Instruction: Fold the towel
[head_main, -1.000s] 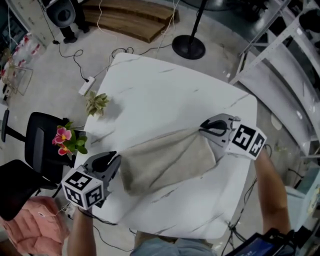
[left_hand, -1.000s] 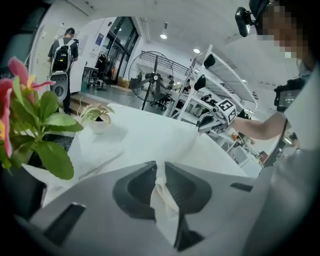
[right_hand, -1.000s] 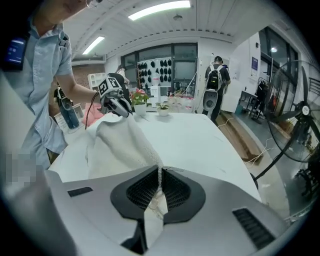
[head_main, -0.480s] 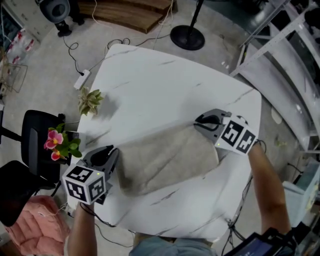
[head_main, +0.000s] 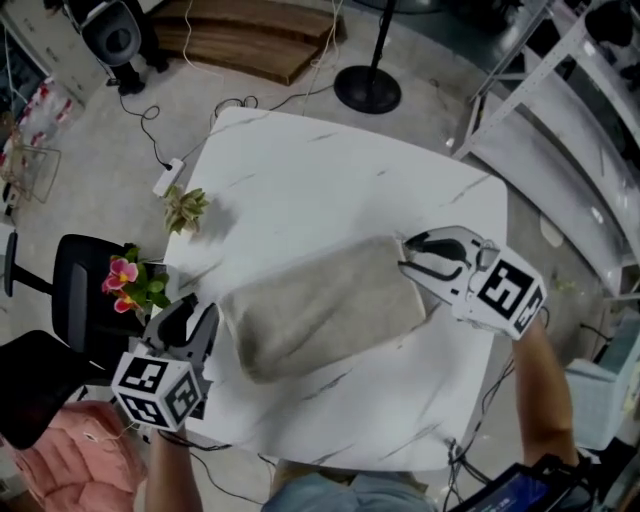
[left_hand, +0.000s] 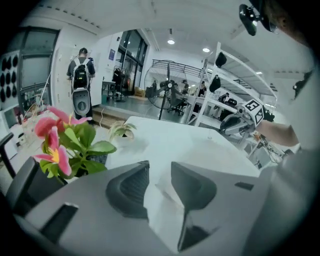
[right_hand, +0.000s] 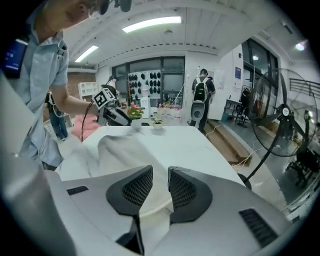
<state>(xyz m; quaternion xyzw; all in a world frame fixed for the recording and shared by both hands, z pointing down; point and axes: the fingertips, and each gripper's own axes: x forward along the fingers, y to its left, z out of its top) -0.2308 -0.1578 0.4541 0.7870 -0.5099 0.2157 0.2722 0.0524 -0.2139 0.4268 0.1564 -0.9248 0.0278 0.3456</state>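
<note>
Left gripper (head_main: 192, 318) and right gripper (head_main: 405, 254) flank the towel (head_main: 320, 308), their jaws apart after just opening and the pads pressing on nothing. The towel lies folded in a band across the bench (head_main: 330, 180), from near its left edge to near its right edge. Trouble could come on the way out. Cloth appears to sit loose in each jaw gap, and a pad catching it may drag the top layer and spoil the fold. The towel's left end lies close to the bench's edge, where a tug might pull it over. Only the right gripper view shows the towel's edge curling between those jaws, while the head view alone shows the whole fold. The left gripper view brings in pink flowers (left_hand: 55, 145) just beside that gripper.
</note>
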